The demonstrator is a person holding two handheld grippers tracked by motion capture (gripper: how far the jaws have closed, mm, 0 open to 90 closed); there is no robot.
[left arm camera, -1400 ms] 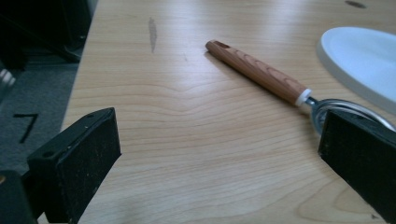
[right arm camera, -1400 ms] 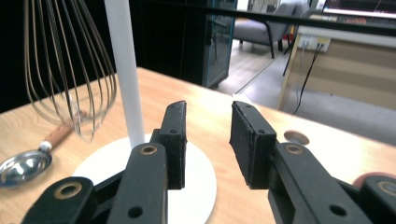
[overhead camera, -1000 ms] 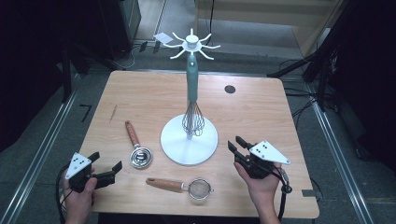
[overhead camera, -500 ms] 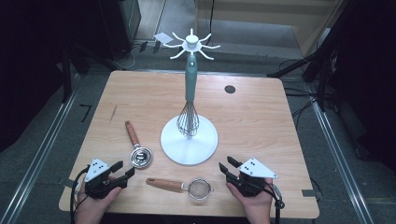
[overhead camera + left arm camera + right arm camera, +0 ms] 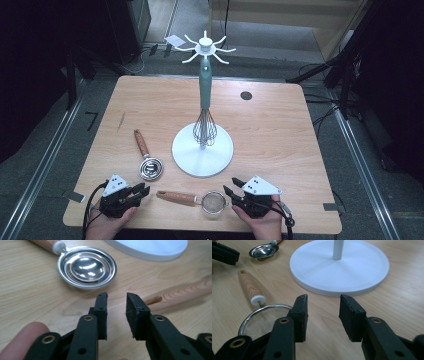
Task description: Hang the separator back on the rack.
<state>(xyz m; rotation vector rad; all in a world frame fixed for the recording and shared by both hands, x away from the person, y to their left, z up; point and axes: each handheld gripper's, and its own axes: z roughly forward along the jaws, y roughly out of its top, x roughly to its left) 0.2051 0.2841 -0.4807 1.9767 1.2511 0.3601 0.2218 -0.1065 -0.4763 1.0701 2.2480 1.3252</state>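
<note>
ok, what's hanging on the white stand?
A wire whisk hangs beside the stand's pole, low over the base. The top hooks look bare; its hanging point isn't clear.

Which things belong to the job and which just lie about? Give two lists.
Likely the job (hanging utensils, a guess): white hooked rack; teal-handled wire whisk hanging on it; wooden-handled mesh strainer by the open right gripper; wooden-handled steel slotted spoon by the open left gripper.
Lying about: black round spot on the wooden table; white card beyond it.
</note>
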